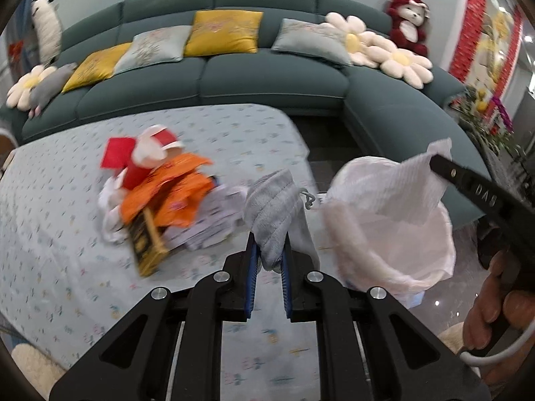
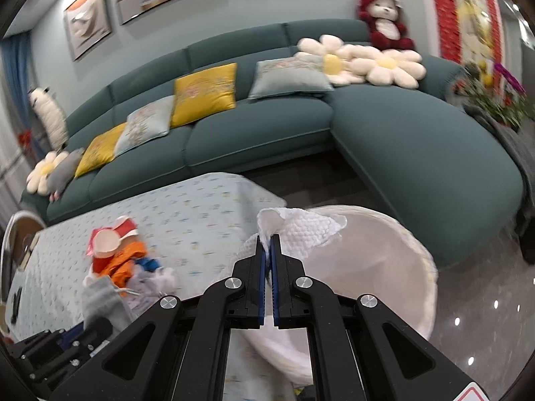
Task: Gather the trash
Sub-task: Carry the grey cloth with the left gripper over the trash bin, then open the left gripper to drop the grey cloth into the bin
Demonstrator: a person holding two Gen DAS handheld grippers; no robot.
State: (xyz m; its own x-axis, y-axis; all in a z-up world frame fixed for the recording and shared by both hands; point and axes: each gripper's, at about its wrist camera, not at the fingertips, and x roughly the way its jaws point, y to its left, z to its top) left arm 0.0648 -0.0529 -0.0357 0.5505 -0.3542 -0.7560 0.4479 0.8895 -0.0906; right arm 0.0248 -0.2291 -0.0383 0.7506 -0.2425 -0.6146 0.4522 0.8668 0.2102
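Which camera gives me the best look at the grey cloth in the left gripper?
The left wrist view: the grey cloth hangs front and centre, pinched between the left gripper fingers. The right wrist view shows only part of it at the lower left, blurred and partly behind the gripper body.

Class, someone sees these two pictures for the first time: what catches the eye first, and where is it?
The heap of red and orange trash on the patterned table. Right of it, the left claw pinches a grey cloth, while the right claw grips a paper towel over the white-lined bin.
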